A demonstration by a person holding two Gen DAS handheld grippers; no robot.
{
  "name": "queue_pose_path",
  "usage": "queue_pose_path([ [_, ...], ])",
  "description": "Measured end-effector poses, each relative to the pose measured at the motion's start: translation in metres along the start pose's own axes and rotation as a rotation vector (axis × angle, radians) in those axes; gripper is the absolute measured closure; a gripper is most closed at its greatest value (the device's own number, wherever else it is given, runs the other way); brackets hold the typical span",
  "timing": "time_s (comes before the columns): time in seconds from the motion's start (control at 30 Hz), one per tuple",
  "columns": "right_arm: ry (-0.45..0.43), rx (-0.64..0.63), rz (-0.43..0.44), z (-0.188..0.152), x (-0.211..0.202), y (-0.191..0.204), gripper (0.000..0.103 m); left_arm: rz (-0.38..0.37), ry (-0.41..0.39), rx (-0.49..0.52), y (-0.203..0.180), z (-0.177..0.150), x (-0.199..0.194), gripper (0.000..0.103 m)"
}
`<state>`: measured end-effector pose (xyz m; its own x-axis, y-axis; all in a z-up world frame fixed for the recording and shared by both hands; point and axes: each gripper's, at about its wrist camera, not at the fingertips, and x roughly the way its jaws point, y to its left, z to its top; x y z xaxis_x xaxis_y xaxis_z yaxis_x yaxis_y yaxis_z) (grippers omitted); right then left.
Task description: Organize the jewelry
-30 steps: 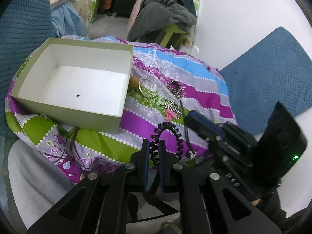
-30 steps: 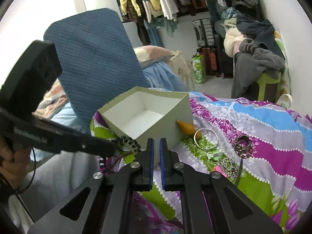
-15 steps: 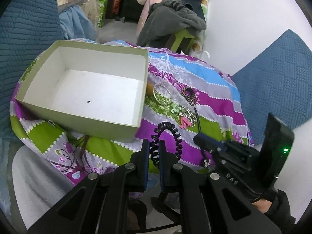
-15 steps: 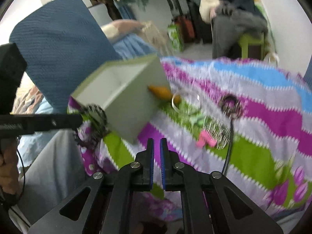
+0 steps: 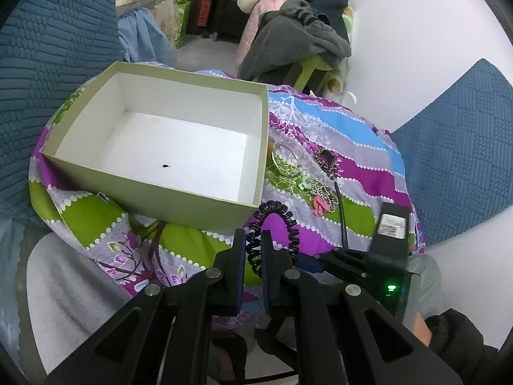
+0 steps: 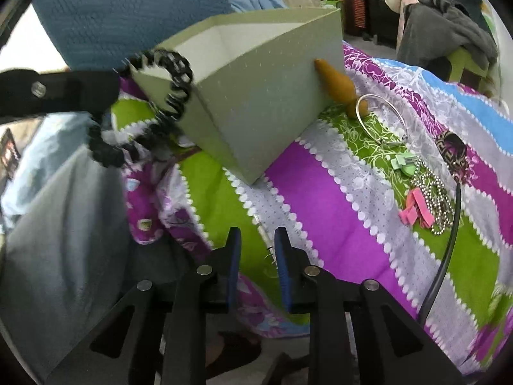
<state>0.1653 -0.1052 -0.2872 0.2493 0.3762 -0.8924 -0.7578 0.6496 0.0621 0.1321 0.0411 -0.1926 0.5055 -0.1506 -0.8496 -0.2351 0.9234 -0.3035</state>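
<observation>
My left gripper is shut on a black coiled hair tie and holds it just before the near right corner of the open pale green box. The tie also shows in the right wrist view beside the box. My right gripper is slightly open and empty, low over the striped cloth. On the cloth lie a silver bangle, a dark patterned ring-shaped piece, a green clip, a bead chain, a pink clip and an orange piece against the box.
The box has a white floor with one small dark speck. Blue quilted cushions stand left and right. A black cable crosses the cloth at the right. Clothes are piled on a green stool behind.
My left gripper has risen and moved closer to the box with the hair tie. My right gripper has dropped toward the cloth and its jaws have parted a little.
</observation>
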Motion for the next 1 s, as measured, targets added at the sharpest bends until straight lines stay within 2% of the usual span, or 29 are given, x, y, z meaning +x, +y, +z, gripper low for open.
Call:
queue_pose_path([
  [0.13,0.026,-0.031,-0.049,0.001,0.012,0.003,0.085,0.004,-0.009,-0.012,0.005,0.000,-0.001,0.096],
  [0.27,0.053,-0.087,-0.131,-0.005,0.022,0.008,0.095,0.003,-0.015,-0.022,0.011,0.000,-0.002,0.096],
  [0.37,0.055,-0.090,-0.159,-0.006,0.022,0.009,0.100,0.004,-0.019,-0.027,0.014,0.001,-0.002,0.096],
  [0.47,0.048,-0.067,-0.177,-0.005,0.020,0.008,0.100,0.000,-0.025,-0.037,0.020,0.003,-0.004,0.096],
  [0.8,-0.103,0.152,-0.234,0.038,-0.046,-0.020,0.100,-0.007,-0.075,-0.008,0.034,0.028,-0.018,0.096],
  [1.0,-0.218,0.234,-0.233,0.086,-0.086,-0.001,0.100,0.023,-0.139,0.071,0.043,0.064,-0.028,0.096],
])
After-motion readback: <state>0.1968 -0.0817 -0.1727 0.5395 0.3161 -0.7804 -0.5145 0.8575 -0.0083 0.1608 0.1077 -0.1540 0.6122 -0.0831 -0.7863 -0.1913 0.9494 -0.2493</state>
